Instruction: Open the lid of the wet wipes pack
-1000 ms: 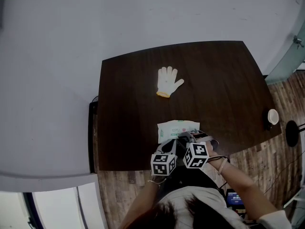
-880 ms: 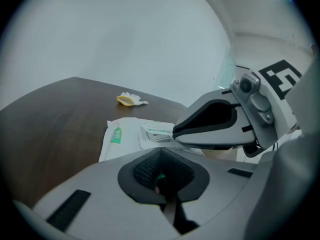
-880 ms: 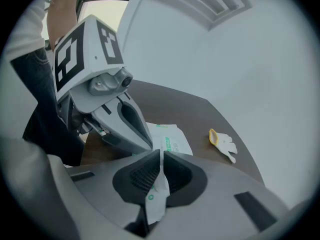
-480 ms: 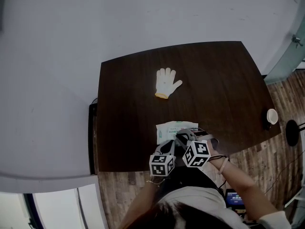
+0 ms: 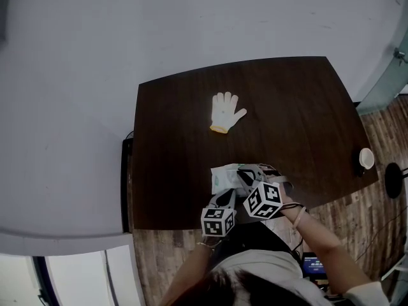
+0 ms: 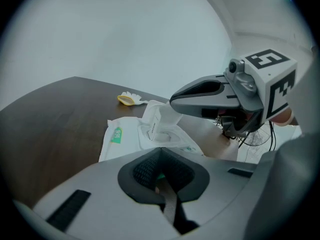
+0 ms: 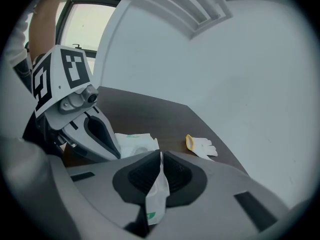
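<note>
The white wet wipes pack (image 5: pixel 224 173) lies near the front edge of the dark table (image 5: pixel 172 139). My left gripper (image 5: pixel 224 194) is shut on the pack's near edge (image 6: pixel 161 176), holding it down. My right gripper (image 5: pixel 246 178) is shut on the lid flap (image 7: pixel 159 186), a thin white piece with green print that stands pinched between its pads. Its jaws have just been opening slightly with the flap still between them. In the left gripper view the lid (image 6: pixel 162 120) stands lifted off the pack (image 6: pixel 120 139) under the right gripper (image 6: pixel 175 102).
A white glove (image 5: pixel 226 111) with a yellow cuff lies further back on the table. A small white cup (image 5: pixel 366 158) sits at the table's right edge. Wooden floor and a dark stand (image 5: pixel 391 178) lie to the right.
My right gripper has risen and tilted, drawing the lid flap up off the pack. The left gripper has stayed where it was on the pack's near edge.
</note>
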Tool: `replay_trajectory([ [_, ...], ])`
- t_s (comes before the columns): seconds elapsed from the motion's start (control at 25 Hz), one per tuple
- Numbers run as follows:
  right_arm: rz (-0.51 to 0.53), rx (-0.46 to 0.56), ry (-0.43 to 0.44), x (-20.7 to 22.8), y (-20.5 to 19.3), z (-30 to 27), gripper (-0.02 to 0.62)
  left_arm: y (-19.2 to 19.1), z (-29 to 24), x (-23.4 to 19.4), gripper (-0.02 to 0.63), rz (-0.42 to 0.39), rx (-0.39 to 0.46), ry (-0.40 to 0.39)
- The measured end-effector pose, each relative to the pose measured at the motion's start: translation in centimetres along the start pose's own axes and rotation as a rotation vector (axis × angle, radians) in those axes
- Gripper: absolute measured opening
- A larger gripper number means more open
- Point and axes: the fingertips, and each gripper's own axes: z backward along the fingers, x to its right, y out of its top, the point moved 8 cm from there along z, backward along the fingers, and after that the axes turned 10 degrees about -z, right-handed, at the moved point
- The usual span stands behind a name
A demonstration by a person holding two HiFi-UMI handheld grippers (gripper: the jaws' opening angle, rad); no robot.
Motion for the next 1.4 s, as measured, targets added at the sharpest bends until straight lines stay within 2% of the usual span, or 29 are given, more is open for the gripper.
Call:
replay_trajectory([
  [0.36, -0.072, 0.018, -0.011, 2.0, 0.0, -1.2, 0.035, 0.1, -0.1, 0.0, 0.018, 0.003, 0.004, 0.005],
  [1.4, -0.280, -0.040, 0.057, 6.0, -2.2, -6.6, 0.044, 0.2, -0.5, -0.2, 0.018, 0.013, 0.012, -0.009],
])
